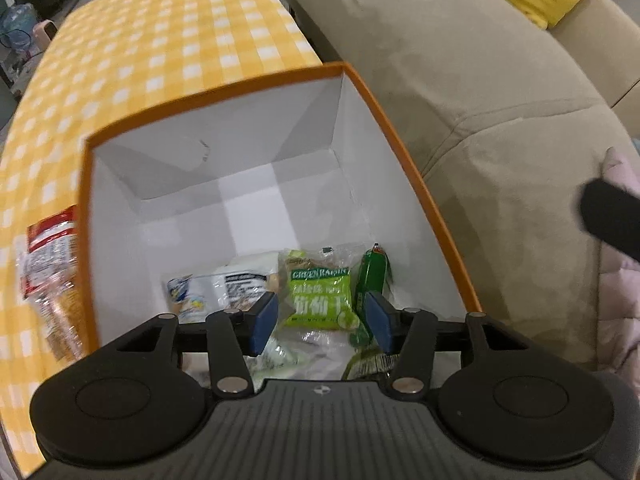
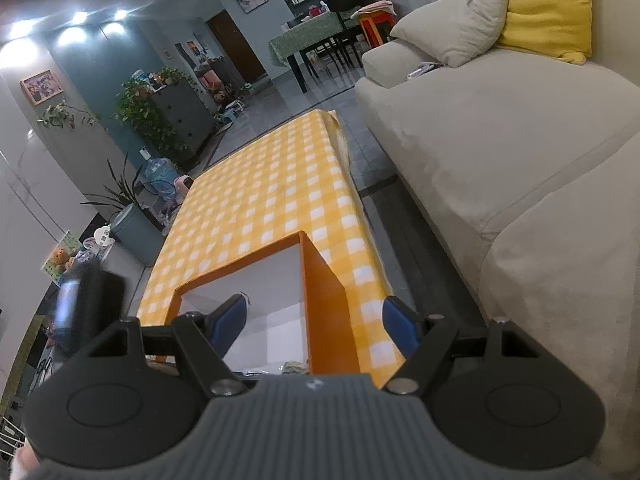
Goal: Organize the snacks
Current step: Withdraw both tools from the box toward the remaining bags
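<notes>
An orange box (image 1: 404,136) with a white inside stands on the yellow checked table (image 1: 160,48). In it lie a green raisin packet (image 1: 320,296), a dark green packet (image 1: 372,268) and a white packet (image 1: 212,292). My left gripper (image 1: 322,322) is open above the box, the raisin packet showing between its blue pads. A red and clear snack bag (image 1: 52,276) lies on the table left of the box. My right gripper (image 2: 320,328) is open and empty, above the box's right wall (image 2: 324,304).
A beige sofa (image 2: 500,152) runs along the right of the table, with a yellow cushion (image 2: 548,8). A narrow floor gap (image 2: 384,184) separates them. The other gripper shows as a dark blur (image 2: 80,308) at left. A pink cloth (image 1: 620,280) lies on the sofa.
</notes>
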The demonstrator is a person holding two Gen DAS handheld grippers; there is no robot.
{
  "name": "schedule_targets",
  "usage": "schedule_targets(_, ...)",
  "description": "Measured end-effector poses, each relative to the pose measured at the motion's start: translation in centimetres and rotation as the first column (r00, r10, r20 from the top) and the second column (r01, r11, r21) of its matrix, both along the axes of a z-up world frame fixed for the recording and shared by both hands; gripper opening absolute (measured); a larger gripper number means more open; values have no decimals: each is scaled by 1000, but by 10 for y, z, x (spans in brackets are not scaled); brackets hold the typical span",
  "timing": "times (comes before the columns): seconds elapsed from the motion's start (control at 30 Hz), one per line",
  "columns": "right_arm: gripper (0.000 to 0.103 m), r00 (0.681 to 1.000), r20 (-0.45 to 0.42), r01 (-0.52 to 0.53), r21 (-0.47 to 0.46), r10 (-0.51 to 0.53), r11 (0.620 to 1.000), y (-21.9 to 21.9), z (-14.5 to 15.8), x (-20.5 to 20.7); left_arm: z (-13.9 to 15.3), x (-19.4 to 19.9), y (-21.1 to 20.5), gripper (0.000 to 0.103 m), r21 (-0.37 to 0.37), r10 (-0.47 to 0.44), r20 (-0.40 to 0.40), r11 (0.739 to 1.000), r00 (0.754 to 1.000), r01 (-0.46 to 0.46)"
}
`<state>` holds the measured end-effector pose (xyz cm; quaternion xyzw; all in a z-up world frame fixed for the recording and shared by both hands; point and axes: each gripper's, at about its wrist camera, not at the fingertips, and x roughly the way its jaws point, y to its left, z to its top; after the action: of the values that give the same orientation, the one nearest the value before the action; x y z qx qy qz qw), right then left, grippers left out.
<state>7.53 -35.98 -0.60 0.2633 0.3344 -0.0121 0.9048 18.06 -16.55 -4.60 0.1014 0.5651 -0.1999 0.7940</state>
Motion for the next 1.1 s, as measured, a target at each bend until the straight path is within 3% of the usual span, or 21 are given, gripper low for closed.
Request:
schedule_targets(0.27, 78, 994, -110, 5, 2, -5, 1000, 16, 3, 8, 38, -9, 36, 62, -28, 54, 25, 998, 998, -53)
schedule_targets(0.53, 86, 984, -151, -96, -1, 95, 995, 58, 10, 18, 72, -20, 99, 62, -72, 136, 65, 989, 989, -132)
schedule_targets(0.63, 87, 981, -135, -147, -47, 140, 988, 82, 16, 19, 84, -26, 131, 63, -100, 190, 86, 978, 978, -182)
schedule_targets(0.83, 87, 967, -103, -240, -86, 231, 967, 131, 24, 23, 87, -30, 208, 64, -168, 351, 87, 928, 932, -334)
schedule_targets(1.1, 81, 938, -17, -343, -169, 346, 924, 217, 33, 26, 58, -30, 298, 64, -220, 515, 58, 842, 855, -492)
